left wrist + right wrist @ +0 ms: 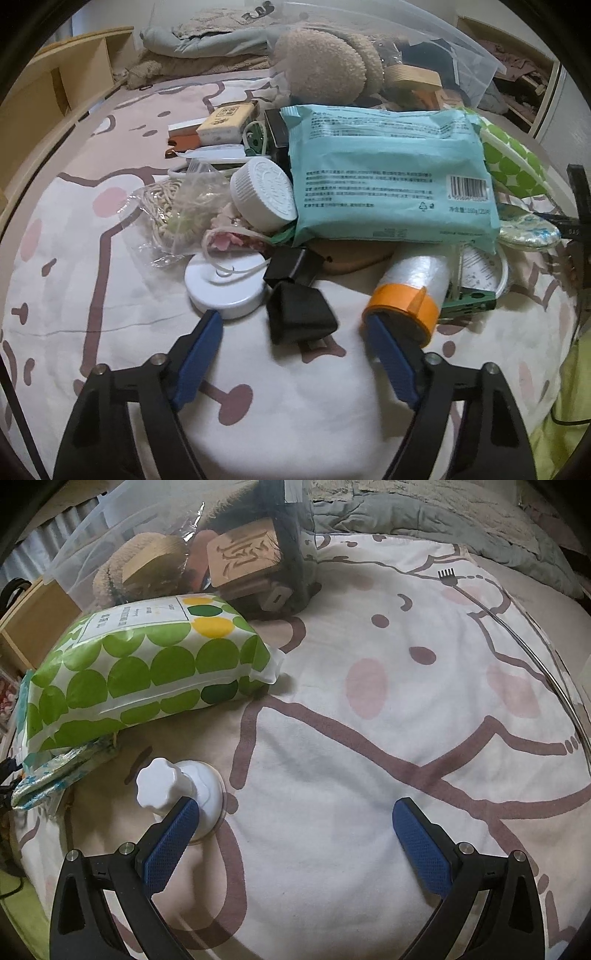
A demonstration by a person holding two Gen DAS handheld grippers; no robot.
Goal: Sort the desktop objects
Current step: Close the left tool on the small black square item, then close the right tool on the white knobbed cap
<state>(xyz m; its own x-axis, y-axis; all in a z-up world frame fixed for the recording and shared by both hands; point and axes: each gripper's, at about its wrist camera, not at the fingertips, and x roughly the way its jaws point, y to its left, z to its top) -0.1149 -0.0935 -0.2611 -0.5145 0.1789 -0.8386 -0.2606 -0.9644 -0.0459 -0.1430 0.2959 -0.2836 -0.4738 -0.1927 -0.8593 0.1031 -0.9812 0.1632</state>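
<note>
Blue-padded fingers of the left gripper (293,325) stand spread wide above the cartoon-printed bedsheet (110,295), pinching nothing; between them, just ahead, lies one black wedge-shaped piece (299,314), touching a second black piece (293,264) behind it; to the left sits one round white disc (225,286), to the right one roll of clear film with an orange band (408,291), its end just beside the right finger; behind these a heap holds one teal packet (388,173) printed with small text too fine to read, a barcode and a recycling mark, one white ribbed-lid jar (264,194) lying on its side, one clear bag of cream cord (173,206) and one small beige box (229,120); a clear plastic bin (458,48) stands beyond. From the right wrist camera, the right gripper (295,808) is likewise spread and empty, its left finger touching one white knobbed suction cup (177,782) on the sheet; only this view shows the full green-dotted packet (147,664) with two yellow dots and a white label too small to read, and a wooden block carved with a Chinese character (245,552) inside the bin; the heap of small objects appears only in the left wrist view.
</note>
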